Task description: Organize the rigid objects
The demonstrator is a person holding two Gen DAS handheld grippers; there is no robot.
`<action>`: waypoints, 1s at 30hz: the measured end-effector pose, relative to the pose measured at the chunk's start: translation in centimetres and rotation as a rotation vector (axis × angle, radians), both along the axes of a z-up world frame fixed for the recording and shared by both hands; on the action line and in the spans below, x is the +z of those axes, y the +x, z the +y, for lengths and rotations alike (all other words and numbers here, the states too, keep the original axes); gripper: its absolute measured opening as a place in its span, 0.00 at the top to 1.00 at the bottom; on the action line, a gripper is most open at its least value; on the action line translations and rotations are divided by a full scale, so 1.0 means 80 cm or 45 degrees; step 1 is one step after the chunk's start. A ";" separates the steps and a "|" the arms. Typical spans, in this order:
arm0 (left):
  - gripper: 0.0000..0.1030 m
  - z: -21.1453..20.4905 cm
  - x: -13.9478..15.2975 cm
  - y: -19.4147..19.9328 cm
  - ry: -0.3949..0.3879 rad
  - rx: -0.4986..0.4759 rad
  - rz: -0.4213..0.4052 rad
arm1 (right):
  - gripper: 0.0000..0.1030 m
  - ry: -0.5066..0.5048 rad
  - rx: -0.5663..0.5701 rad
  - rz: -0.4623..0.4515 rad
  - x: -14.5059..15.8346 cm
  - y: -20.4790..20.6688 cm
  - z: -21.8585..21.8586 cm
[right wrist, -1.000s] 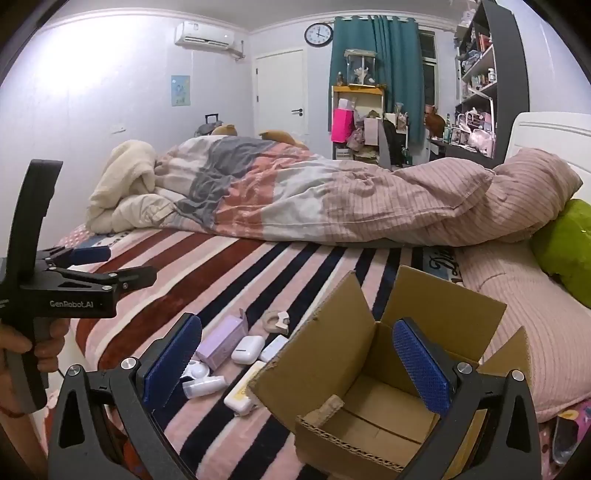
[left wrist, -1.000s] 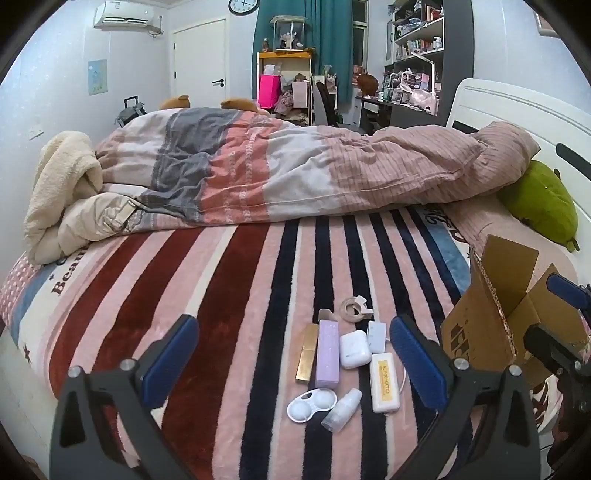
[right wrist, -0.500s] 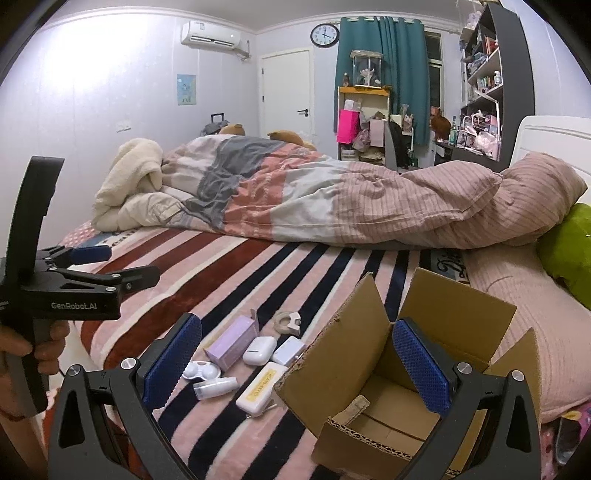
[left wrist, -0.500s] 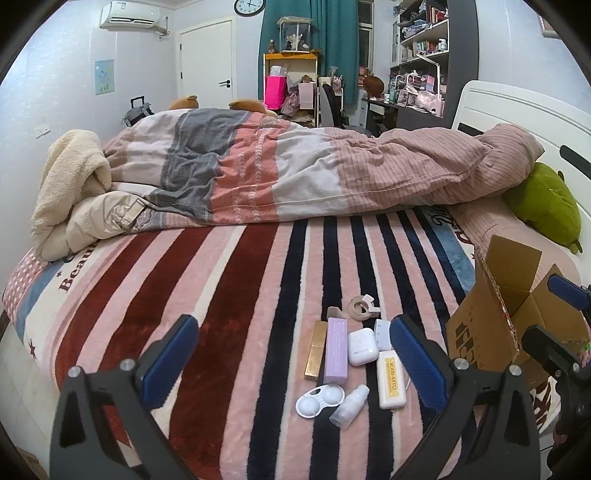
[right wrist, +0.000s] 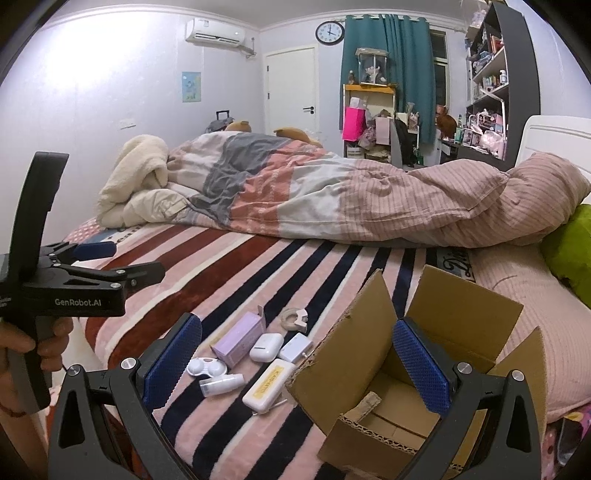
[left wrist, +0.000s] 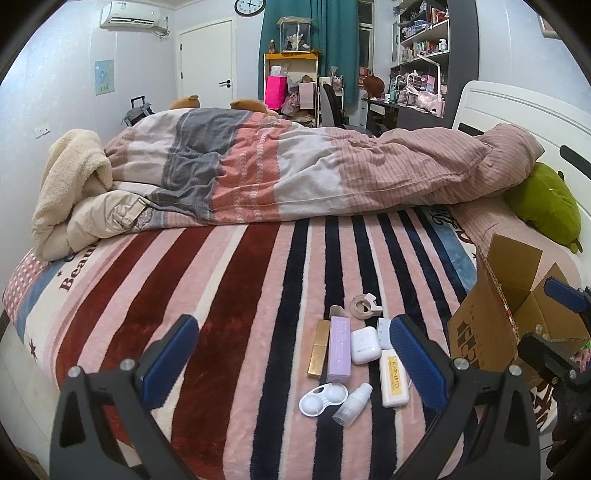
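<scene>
Both hand-held grippers, left (left wrist: 291,363) and right (right wrist: 297,363), gape wide and carry nothing above the bed (left wrist: 229,295)
The small items, purple box (right wrist: 239,338) and earbud case (right wrist: 266,347) among them, lie clustered just beside the open cardboard box (right wrist: 424,369), handy for loading; since the earlier frames both views have pulled back slightly; nothing on the bed has shifted.

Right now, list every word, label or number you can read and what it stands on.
"GenRobot.AI": side of the left gripper, seen by the right wrist.
"Beau...": striped blanket, rest hidden under the duvet.
Yellow label on the flat white case: print too small to read surely.
Black print on the cardboard box: unreadable.
Wall clock: numerals too small.
</scene>
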State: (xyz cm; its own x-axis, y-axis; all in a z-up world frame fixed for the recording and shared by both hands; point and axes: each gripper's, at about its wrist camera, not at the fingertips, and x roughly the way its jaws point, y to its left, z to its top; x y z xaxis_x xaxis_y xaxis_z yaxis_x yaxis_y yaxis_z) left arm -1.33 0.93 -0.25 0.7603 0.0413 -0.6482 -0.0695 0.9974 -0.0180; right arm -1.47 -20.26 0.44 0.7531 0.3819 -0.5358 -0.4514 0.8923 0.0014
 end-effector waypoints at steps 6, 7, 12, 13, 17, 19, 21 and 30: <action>0.00 0.003 0.000 -0.002 -0.013 -0.017 -0.003 | 0.00 -0.006 0.019 0.008 -0.003 0.000 0.006; 0.00 0.003 0.000 -0.003 -0.013 -0.019 -0.003 | 0.00 -0.010 0.019 0.004 -0.003 0.000 0.007; 0.00 0.003 0.001 -0.006 -0.027 -0.044 -0.006 | 0.00 -0.016 0.021 -0.002 -0.002 -0.002 0.009; 0.00 0.002 0.001 -0.005 -0.026 -0.046 -0.006 | 0.00 -0.016 0.019 -0.002 -0.002 -0.002 0.009; 0.00 -0.001 0.000 -0.006 -0.019 -0.051 -0.004 | 0.00 -0.012 0.018 0.000 -0.002 -0.002 0.010; 0.00 -0.002 0.000 -0.007 -0.016 -0.056 -0.002 | 0.00 -0.007 0.019 0.001 -0.001 -0.002 0.011; 0.00 -0.003 0.000 -0.007 -0.016 -0.060 0.000 | 0.00 0.000 0.020 0.000 -0.002 -0.004 0.011; 0.00 -0.006 -0.002 -0.006 -0.015 -0.073 0.002 | 0.00 0.015 -0.003 -0.014 -0.001 -0.008 0.000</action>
State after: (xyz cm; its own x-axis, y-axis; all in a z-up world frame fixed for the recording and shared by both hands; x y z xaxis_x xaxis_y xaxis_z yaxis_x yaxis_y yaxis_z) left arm -1.84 0.42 -0.41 0.7600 -0.0096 -0.6498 -0.0126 0.9995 -0.0296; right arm -2.09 -20.25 0.36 0.7597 0.3864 -0.5231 -0.4493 0.8933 0.0073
